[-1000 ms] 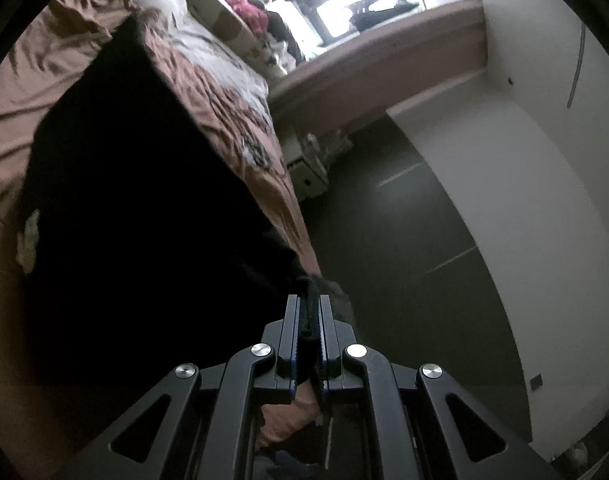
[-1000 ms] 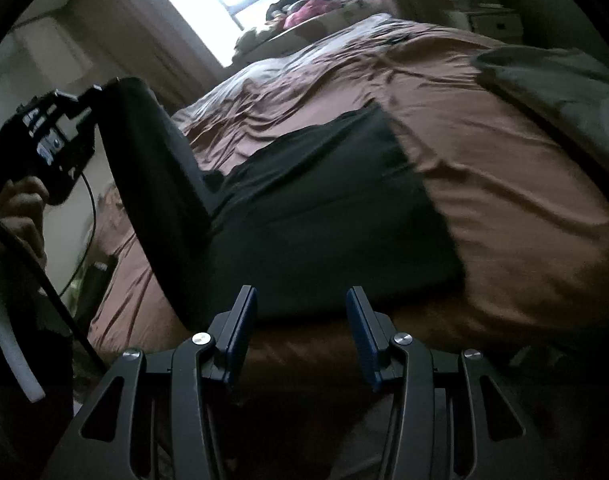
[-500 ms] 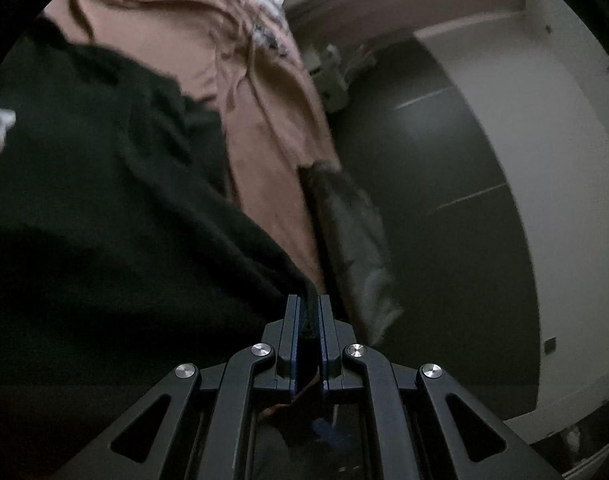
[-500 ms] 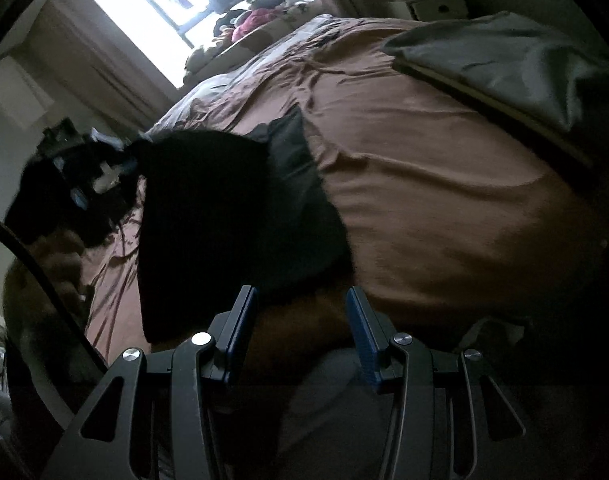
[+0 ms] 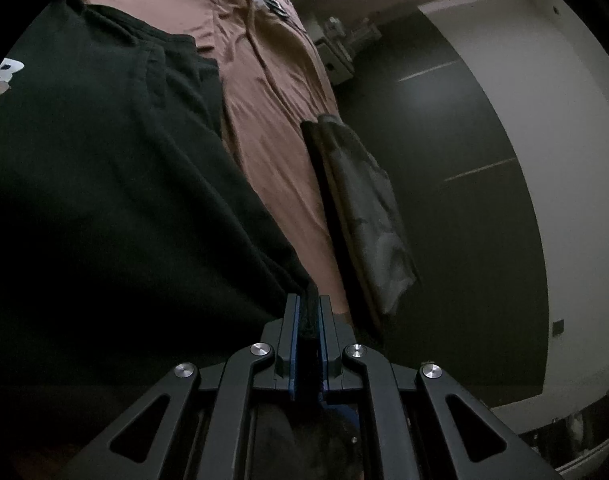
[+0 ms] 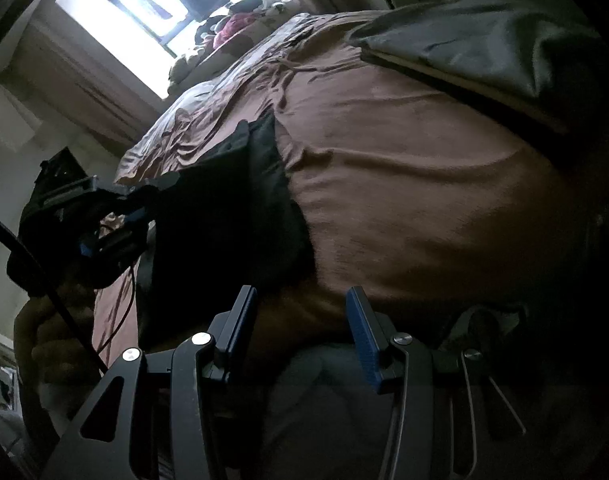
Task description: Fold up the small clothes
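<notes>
A black cotton T-shirt [image 5: 104, 184] lies on the bed's brown wrinkled sheet [image 6: 404, 184], partly folded over itself. The left tool [image 5: 309, 312] is clenched on the shirt's corner. The right tool [image 6: 302, 320] is released, hanging beside the shirt's near edge. A folded grey garment [image 6: 484, 48] lies well apart from the shirt.

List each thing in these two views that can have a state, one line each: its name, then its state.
Black T-shirt: folded over itself on the bed, one edge pinched.
Left hand-held gripper: shut on the black T-shirt's edge.
Right hand-held gripper: open, nothing between its fingers.
Grey garment: folded, lying flat near the bed's edge.
Brown bedsheet: spread out, wrinkled.
</notes>
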A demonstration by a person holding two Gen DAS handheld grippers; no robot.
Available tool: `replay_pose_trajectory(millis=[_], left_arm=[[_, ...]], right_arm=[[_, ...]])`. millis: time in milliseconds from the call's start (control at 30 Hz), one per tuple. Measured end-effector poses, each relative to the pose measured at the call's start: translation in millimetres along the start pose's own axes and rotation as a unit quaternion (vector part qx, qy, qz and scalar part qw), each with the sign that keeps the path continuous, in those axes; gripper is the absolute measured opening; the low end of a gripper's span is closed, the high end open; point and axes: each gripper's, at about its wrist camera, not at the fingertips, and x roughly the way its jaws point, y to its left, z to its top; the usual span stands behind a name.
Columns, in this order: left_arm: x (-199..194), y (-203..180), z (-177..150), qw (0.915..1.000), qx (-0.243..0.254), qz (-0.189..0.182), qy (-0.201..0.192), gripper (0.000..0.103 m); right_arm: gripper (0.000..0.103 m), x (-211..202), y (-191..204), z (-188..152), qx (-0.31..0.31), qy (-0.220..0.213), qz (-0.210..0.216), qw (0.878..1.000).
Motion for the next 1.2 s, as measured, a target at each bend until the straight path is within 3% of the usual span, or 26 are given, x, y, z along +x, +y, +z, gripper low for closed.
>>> replay_pose_trajectory(millis=[600, 667, 733, 833, 967, 1200], left_arm=[[48.6, 19.5, -25.5, 0.9989, -0.020, 0.005, 0.043, 0.008], [56.6, 25.5, -26.8, 0.9979, -0.020, 0.018, 0.059, 0.014], [56.7, 31.3, -27.2, 0.9969, -0.028, 0.014, 0.073, 0.035], [40.7, 29.6, -26.7, 0.9982, -0.020, 0.003, 0.056, 0.061], [10.3, 28.8, -23.7, 0.9995, -0.008, 0.007, 0.029, 0.065], [-47.1, 58.1, -23.3, 0.9980, -0.020, 0.058, -0.018, 0.065]], right_arm=[[0.044, -1.8, -15.9, -1.3, 0.020, 0.010, 0.002, 1.000], [0.044, 0.1, -15.6, -0.9, 0.023, 0.012, 0.003, 1.000], [0.044, 0.9, -14.0, -0.2, 0.023, 0.014, 0.005, 1.000], [0.044, 2.1, -10.5, -0.3, 0.018, 0.014, 0.010, 1.000], [0.044, 7.4, -3.3, -1.4, 0.011, 0.016, 0.014, 1.000], [0.044, 25.9, 16.6, 1.2, -0.003, 0.019, 0.032, 0.999]])
